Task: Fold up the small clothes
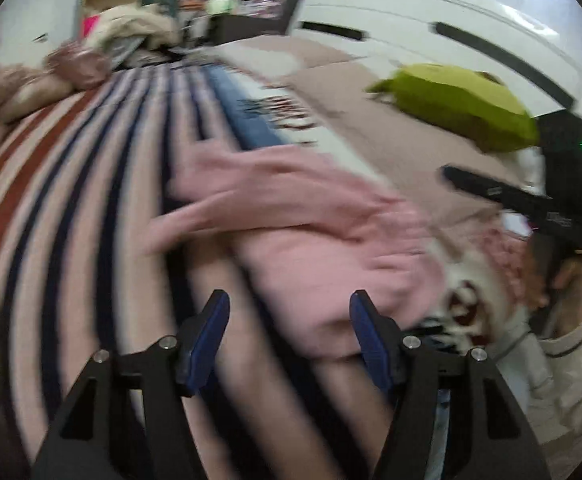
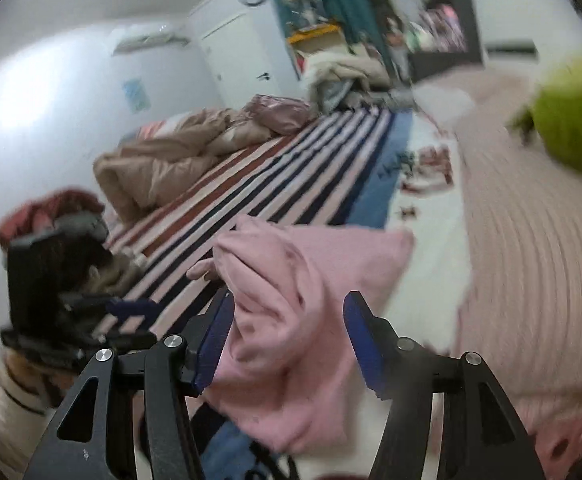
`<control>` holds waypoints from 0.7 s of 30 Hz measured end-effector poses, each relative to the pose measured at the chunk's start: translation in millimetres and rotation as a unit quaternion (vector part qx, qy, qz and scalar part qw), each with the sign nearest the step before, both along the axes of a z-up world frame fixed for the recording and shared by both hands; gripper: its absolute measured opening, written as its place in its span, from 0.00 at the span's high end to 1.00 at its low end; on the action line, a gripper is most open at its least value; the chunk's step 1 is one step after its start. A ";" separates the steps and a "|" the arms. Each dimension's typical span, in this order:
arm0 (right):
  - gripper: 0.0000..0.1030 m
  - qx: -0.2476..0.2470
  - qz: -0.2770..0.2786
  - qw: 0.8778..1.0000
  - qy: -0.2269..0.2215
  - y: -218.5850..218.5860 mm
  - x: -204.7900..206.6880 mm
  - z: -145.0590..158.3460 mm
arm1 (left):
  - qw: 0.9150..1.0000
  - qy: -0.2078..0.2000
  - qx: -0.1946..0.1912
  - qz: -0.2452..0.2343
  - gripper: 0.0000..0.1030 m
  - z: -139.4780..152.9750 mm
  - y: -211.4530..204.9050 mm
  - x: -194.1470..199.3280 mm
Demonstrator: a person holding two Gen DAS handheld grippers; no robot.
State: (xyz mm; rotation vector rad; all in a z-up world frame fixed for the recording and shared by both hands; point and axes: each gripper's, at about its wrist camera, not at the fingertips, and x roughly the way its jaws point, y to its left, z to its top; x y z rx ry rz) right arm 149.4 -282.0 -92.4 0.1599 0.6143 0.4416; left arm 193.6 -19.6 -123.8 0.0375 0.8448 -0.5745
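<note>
Both views are smeared by motion blur, so cloth edges and prints are hard to read; the pink sweatshirt (image 1: 311,240) lies rumpled on the striped bedspread (image 1: 91,200), and which part is sleeve, hem or hood cannot be told. In the left wrist view the garment's near end runs in between the left gripper (image 1: 289,312) fingers, which stand wide apart with nothing pinched; whether the cloth touches the blue pads (image 1: 211,340) is unclear. From there its long axis runs away from that gripper, slanting up toward the blue band of the bedspread, with one narrow fold trailing off to the left of the main mass.

In the right wrist view the sweatshirt (image 2: 291,320) fills the gap of the right gripper (image 2: 289,312); its fingers are also spread wide, the left pad (image 2: 215,344) seeming to brush the fabric, the right one apart from it; the garment's lower edge is cut off behind the gripper body. The other gripper shows as a dark blurred shape at the left edge, beside the sweatshirt.

A lime-green cushion (image 1: 459,108) sits well beyond the sweatshirt on a pinkish-beige cover (image 2: 531,240); a crumpled tan duvet (image 2: 163,160) lies at the far side of the stripes.
</note>
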 end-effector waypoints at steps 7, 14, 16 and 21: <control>0.70 -0.167 0.049 0.980 0.096 73.9 30.0 -32.3 | 0.997 0.017 -0.056 0.040 0.43 -18.1 40.5 29.2; 0.97 -0.191 -0.060 0.972 0.121 12.1 -1.5 -63.5 | 0.995 0.050 -0.081 0.004 0.43 -37.2 20.9 34.9; 0.96 -0.163 -0.059 0.975 0.137 4.6 -3.1 -63.3 | 0.996 0.054 -0.077 -0.008 0.43 -40.6 10.9 32.8; 0.61 -0.130 -0.022 0.988 0.079 20.2 19.0 -13.0 | 0.996 0.036 -0.077 0.019 0.43 -25.7 28.6 39.3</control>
